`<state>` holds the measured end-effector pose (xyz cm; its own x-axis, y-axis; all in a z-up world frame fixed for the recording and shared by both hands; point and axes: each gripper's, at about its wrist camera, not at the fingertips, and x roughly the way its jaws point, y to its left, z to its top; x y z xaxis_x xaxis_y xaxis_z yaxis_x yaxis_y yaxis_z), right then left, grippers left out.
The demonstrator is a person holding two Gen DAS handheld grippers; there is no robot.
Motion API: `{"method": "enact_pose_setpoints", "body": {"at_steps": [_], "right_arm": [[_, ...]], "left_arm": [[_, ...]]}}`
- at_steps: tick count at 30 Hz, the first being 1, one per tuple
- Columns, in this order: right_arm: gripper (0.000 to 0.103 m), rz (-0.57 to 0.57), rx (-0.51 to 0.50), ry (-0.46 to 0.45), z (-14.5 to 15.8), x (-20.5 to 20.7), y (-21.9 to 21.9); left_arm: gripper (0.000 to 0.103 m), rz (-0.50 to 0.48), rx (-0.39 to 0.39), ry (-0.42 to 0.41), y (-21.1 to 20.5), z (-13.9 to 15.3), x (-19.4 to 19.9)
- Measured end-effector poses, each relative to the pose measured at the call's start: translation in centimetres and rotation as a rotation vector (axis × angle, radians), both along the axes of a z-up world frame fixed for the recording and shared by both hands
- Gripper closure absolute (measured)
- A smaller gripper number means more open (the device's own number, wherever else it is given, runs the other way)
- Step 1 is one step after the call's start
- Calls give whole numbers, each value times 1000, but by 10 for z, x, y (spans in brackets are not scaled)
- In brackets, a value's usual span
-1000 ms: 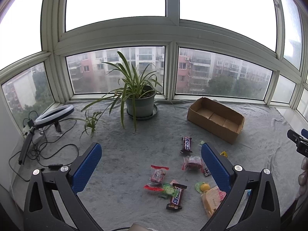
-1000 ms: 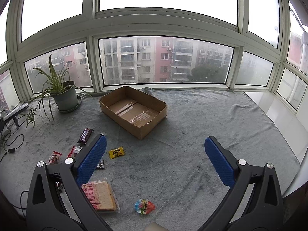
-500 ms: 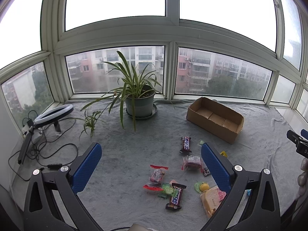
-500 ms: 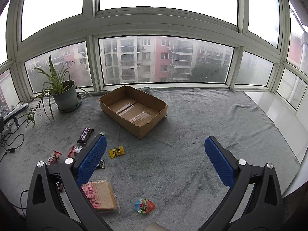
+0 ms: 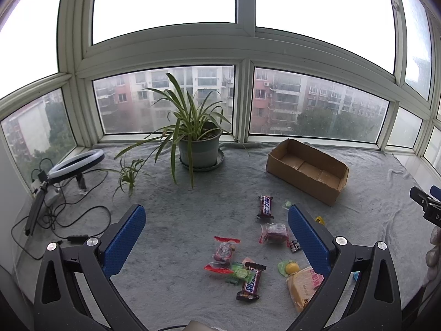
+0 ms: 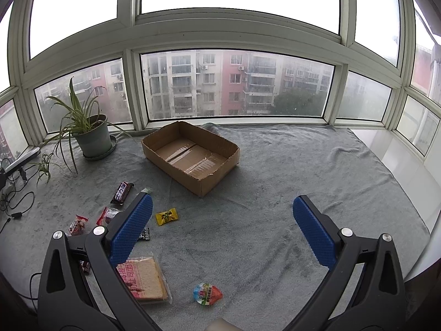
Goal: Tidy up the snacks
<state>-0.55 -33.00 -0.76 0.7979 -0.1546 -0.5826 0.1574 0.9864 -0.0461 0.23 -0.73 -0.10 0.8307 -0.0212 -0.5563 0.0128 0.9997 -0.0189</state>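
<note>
Both tongs, left [image 5: 216, 237] and right [image 6: 222, 227], gape empty above a Snickers bar [image 5: 250, 281] and cardboard box [image 6: 190, 157].

This is a home: a glazed bay-window nook high in an apartment block, with white-framed windows [image 6: 234, 82] facing residential towers. A grey fleece blanket [image 6: 275, 193] covers the wide sill, bearing a spider plant in a green pot [image 5: 198, 149] and a ring light [image 5: 75, 162] far left.
</note>
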Motion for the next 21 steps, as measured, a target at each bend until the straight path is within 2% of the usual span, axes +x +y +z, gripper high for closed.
{"method": "enact_pose_setpoints", "body": {"at_steps": [11,21], "right_arm": [[0,1,9,17,-11,-2,-2],[0,56,12,66,-19,1,1]], "left_arm": [[1,-12,-3,12,-2,-3,1],[1,-42,-12,48,-1,-11,5]]}}
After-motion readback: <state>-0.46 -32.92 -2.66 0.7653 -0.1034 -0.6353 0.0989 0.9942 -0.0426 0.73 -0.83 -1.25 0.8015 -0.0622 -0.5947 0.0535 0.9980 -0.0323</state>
